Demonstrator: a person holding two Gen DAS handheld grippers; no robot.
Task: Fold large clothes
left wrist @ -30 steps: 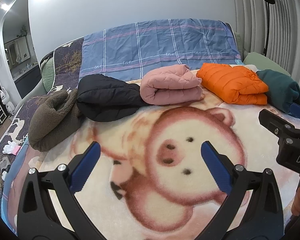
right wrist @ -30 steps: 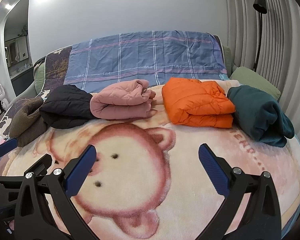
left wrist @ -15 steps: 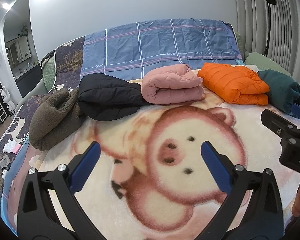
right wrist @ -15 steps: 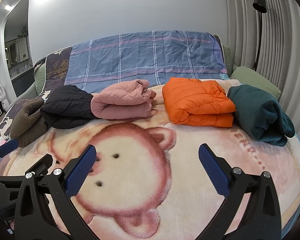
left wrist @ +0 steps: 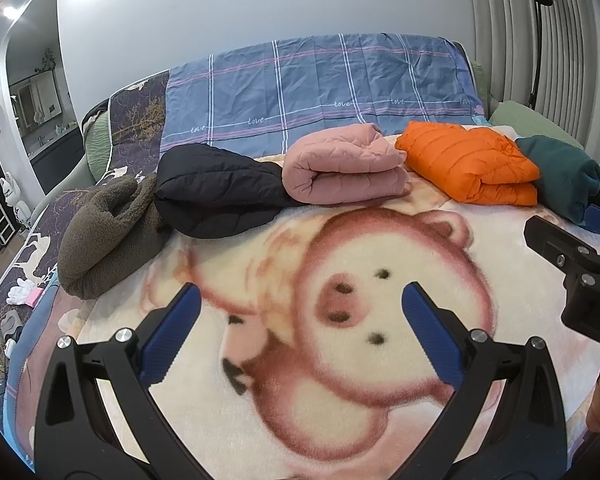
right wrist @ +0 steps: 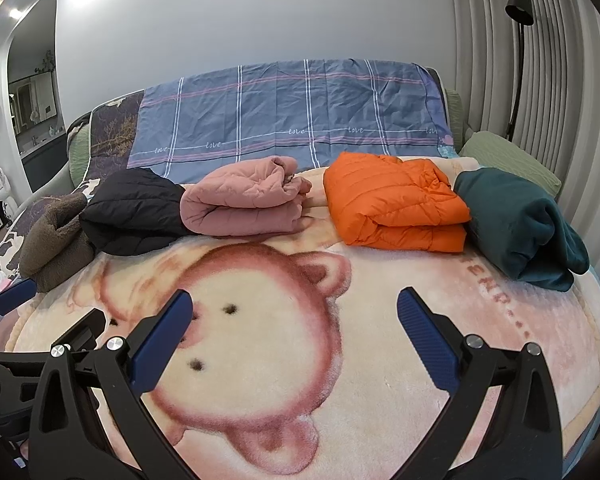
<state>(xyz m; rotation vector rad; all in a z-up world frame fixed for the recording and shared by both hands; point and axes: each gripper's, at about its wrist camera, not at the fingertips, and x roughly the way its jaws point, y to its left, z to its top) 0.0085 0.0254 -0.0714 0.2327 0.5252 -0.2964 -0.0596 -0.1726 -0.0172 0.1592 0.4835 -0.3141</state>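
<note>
Several folded garments lie in a row across the far part of a bed: a brown fleece, a black jacket, a pink quilted jacket, an orange puffer jacket and a dark green garment. The same row shows in the right wrist view: brown fleece, black jacket, pink jacket, orange jacket, green garment. My left gripper is open over the bear blanket, holding nothing. My right gripper is open too, well short of the clothes.
A blue checked sheet covers the headboard end. A green pillow lies at the right, with a floor lamp behind. Small items lie beside the bed at the left. The right gripper's body shows at the left view's right edge.
Both views have drifted very slightly; the clothes sit a touch lower and nearer in the left wrist view. Both grippers stay open and nothing was touched.
</note>
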